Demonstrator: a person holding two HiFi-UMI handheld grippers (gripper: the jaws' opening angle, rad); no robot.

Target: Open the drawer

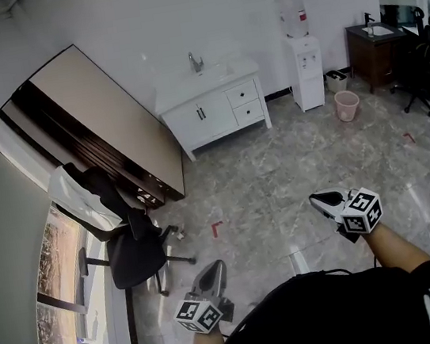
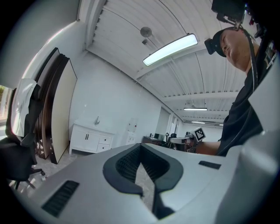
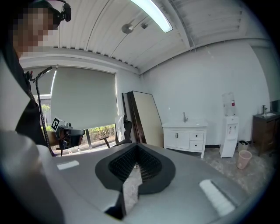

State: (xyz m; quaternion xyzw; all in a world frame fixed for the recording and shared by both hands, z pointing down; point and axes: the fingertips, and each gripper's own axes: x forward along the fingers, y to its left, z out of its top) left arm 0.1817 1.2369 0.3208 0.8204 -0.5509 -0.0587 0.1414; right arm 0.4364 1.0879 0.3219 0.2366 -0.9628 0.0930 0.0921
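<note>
A white sink cabinet (image 1: 209,108) stands against the far wall, with two small drawers (image 1: 242,93) stacked at its right end; both look closed. It also shows in the left gripper view (image 2: 89,138) and in the right gripper view (image 3: 183,138), far ahead. My left gripper (image 1: 215,265) hangs low over the floor, shut and empty (image 2: 140,146). My right gripper (image 1: 315,199) is further right, also shut with nothing in it (image 3: 137,147). Both are well short of the cabinet.
A large panel (image 1: 103,120) leans on the wall at left, with a black office chair (image 1: 135,251) before it. A water dispenser (image 1: 305,65), a pink bin (image 1: 347,105), a dark cabinet (image 1: 373,51) and black chairs (image 1: 424,68) stand at right. Marble floor (image 1: 278,166) lies between.
</note>
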